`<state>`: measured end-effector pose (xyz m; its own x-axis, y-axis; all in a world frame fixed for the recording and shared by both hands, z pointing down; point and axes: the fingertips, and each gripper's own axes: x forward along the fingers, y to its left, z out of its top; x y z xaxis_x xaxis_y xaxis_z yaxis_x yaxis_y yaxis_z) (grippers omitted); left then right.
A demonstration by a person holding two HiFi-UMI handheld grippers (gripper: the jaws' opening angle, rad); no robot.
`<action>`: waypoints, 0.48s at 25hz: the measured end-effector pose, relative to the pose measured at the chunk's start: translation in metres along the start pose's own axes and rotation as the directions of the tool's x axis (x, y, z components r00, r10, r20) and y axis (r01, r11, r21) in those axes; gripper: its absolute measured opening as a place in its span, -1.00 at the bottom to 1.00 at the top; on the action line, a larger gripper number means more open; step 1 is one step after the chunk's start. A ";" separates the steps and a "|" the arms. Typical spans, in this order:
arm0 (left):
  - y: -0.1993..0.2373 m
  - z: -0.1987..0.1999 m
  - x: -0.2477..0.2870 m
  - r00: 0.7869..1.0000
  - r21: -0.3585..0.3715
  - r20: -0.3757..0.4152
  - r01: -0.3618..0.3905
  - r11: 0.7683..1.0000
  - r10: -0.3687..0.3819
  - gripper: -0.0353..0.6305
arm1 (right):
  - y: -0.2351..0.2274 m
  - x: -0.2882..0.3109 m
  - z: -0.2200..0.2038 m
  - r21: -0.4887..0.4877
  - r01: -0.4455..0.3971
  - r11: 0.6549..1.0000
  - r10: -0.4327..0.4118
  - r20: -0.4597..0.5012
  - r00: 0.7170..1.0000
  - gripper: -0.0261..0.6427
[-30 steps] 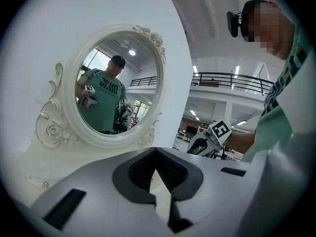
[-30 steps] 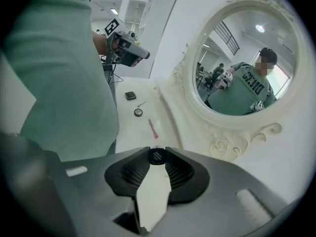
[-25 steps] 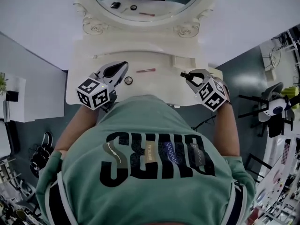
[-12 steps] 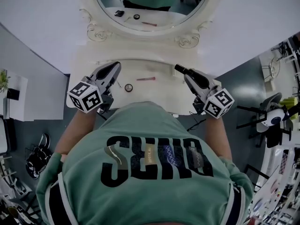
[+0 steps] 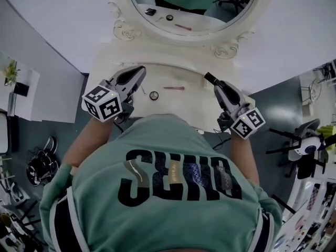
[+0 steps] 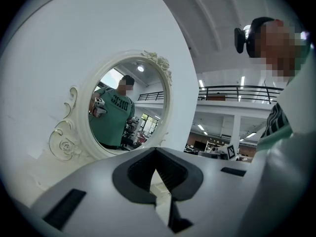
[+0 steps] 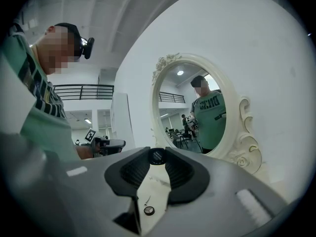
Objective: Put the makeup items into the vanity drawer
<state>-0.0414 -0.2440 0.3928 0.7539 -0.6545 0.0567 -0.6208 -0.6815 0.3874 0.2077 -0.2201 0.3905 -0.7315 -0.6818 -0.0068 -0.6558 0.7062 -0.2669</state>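
With the right gripper [image 5: 217, 86] clenched on a dark tube [image 7: 157, 157] and the left gripper [image 5: 139, 71] closed empty, release only squarely over the drawer, not clearly visible here.

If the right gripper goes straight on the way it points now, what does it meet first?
Most likely the mirror frame at the back of the vanity top. The right gripper, shut on a dark tube, points across bare surface toward it; depth is unclear.

A big work hall, not a home: a white desk [image 5: 181, 103] and fancy mirror [image 5: 193, 1] by a bare wall [image 5: 63, 25], office chairs [image 5: 307, 124], a balcony rail [image 6: 237, 88].
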 end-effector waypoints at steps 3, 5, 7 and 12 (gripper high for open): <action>0.002 0.000 -0.003 1.000 0.002 -0.001 -0.003 1.000 0.003 -0.88 | 0.002 0.005 0.000 -0.008 -0.010 1.000 0.010 -0.004 1.000 -0.61; 0.002 0.000 -0.004 1.000 0.004 -0.001 -0.003 1.000 0.003 -0.88 | 0.005 0.006 0.000 -0.018 -0.016 1.000 0.016 -0.009 1.000 -0.61; 0.000 0.000 -0.004 1.000 0.008 -0.001 -0.001 1.000 0.001 -0.88 | 0.007 0.006 0.000 -0.028 -0.020 0.999 0.020 -0.012 1.000 -0.61; -0.002 0.003 -0.005 1.000 0.019 0.006 0.004 1.000 -0.004 -0.88 | 0.010 0.006 0.002 -0.037 -0.028 0.999 0.028 -0.010 1.000 -0.61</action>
<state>-0.0438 -0.2401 0.3892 0.7551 -0.6538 0.0495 -0.6219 -0.6902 0.3700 0.1967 -0.2176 0.3857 -0.7510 -0.6603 -0.0049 -0.6417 0.7316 -0.2304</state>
